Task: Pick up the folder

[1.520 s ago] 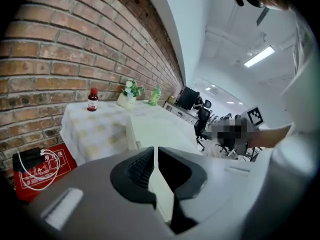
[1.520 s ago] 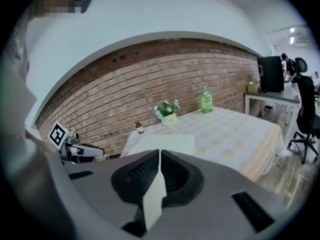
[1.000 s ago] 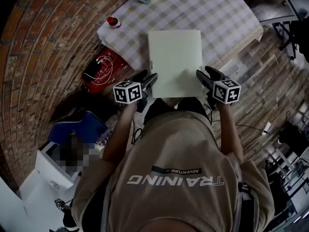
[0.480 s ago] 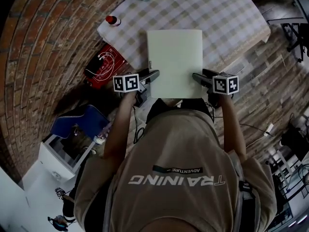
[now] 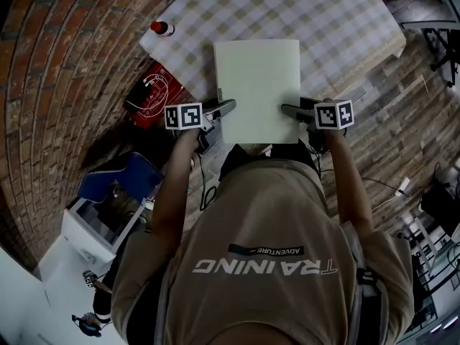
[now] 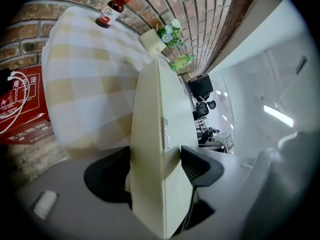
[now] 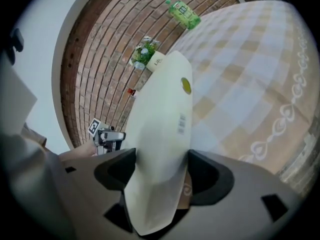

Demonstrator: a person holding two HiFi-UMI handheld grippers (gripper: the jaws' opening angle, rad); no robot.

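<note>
Head view shows the cream folder (image 5: 259, 77) lying on the checked surface (image 5: 338, 20), its near side edges between the widely opening tongs of the left gripper (image 5: 228, 107) and right gripper (image 5: 289, 110).

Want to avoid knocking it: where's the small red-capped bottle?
Head view, upper left: the red-capped bottle stands on the checked tablecloth, left of the cream folder.

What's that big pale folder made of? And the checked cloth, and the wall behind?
Folder: probably smooth, matte cream plastic or stiff card. It lies flat and carries a small barcode label.
Tablecloth: likely woven fabric, going by the soft beige-and-white checks and the curly patterned border.
Wall: rough red-brown brick with pale mortar lines between the bricks.
</note>
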